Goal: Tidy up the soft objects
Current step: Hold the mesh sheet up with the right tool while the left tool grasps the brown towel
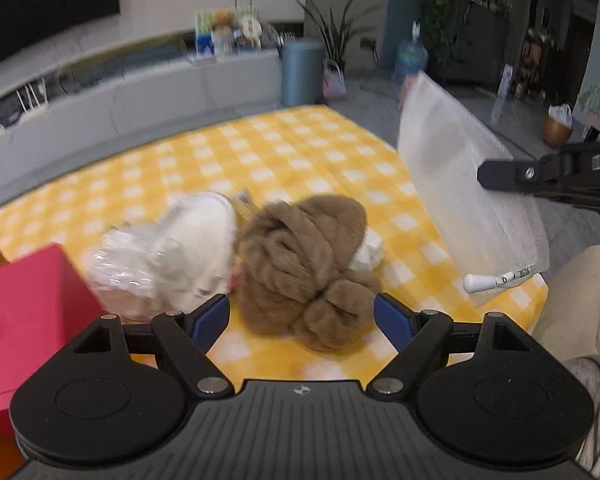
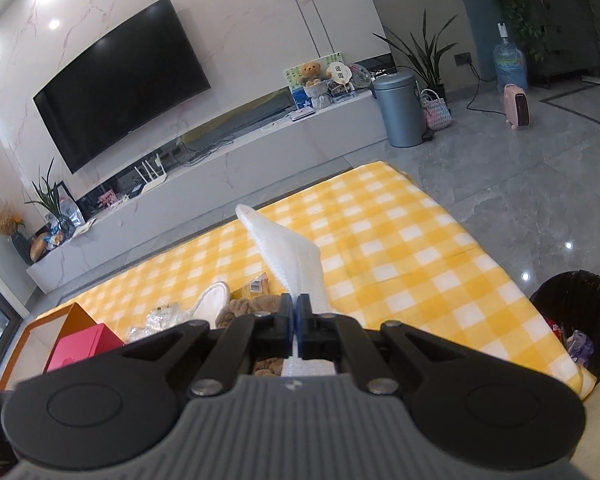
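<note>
Right gripper (image 2: 296,312): jaws pinched tight on a white padded sheet (image 1: 468,184), which hangs lifted above the yellow checked cloth (image 1: 300,152). Left gripper (image 1: 302,316): jaws spread wide, nothing between the pads, poised just over a brown furry toy (image 1: 304,256) lying on the cloth. Touching the toy's left side: a white slipper (image 1: 204,236) and crinkled clear plastic wrap (image 1: 120,272). Red box (image 1: 20,312) at the cloth's left edge.

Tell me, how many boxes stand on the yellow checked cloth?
2. A pink box stands at the cloth's near left corner, and an orange box stands directly behind it, touching it. Others may be hidden behind the grippers.
</note>
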{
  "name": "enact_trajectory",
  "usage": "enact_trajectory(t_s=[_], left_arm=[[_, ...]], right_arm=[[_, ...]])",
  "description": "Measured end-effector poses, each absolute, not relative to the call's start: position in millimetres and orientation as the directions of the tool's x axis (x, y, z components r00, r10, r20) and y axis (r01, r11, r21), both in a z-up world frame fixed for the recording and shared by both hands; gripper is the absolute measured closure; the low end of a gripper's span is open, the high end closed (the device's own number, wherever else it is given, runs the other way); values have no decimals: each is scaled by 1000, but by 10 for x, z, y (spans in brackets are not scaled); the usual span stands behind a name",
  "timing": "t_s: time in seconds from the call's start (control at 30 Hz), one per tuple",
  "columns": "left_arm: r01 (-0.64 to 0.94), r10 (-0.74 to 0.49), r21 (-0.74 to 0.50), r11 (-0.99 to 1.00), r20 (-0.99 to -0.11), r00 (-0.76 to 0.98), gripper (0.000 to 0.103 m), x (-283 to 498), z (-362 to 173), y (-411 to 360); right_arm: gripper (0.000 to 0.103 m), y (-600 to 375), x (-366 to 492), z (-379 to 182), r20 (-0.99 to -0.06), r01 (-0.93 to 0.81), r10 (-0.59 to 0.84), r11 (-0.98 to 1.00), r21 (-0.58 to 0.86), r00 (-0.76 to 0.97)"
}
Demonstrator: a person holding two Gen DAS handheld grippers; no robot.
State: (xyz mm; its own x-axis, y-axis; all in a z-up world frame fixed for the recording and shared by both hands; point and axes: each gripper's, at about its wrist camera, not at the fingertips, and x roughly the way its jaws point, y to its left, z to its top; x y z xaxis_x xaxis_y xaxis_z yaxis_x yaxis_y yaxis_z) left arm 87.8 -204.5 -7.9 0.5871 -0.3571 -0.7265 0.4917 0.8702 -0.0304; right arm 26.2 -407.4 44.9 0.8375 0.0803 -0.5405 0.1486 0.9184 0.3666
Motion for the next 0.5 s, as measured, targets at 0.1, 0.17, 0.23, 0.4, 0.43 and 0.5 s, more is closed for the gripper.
enact_trajectory(t_s=[0.1, 0.17, 0.23, 0.4, 0.43, 0.5], left_arm=[[500, -328, 6, 866, -748, 577, 7, 958, -130, -2268], [494, -323, -4, 869, -762, 561, 7, 1034, -138, -2389], [483, -332, -44, 874, -780, 530, 7, 1138, -153, -2484], [436, -337, -120, 892, -819, 464, 7, 1372, -261, -2606], [417, -325, -120, 901, -824, 464, 7, 1404, -286, -2620], [402, -305, -113, 909, -838, 453, 7, 1458, -367, -2654]], right_arm=[[103, -4105, 268, 423, -555, 166, 62, 922, 351, 830], [103, -4142, 267, 398, -561, 180, 55, 917, 355, 826], [103, -4193, 241, 392, -561, 193, 46, 913, 360, 827], [103, -4280, 214, 378, -563, 212, 28, 910, 357, 826], [103, -4286, 213, 373, -564, 213, 29, 909, 358, 826], [103, -4294, 216, 364, -565, 213, 30, 909, 358, 824]])
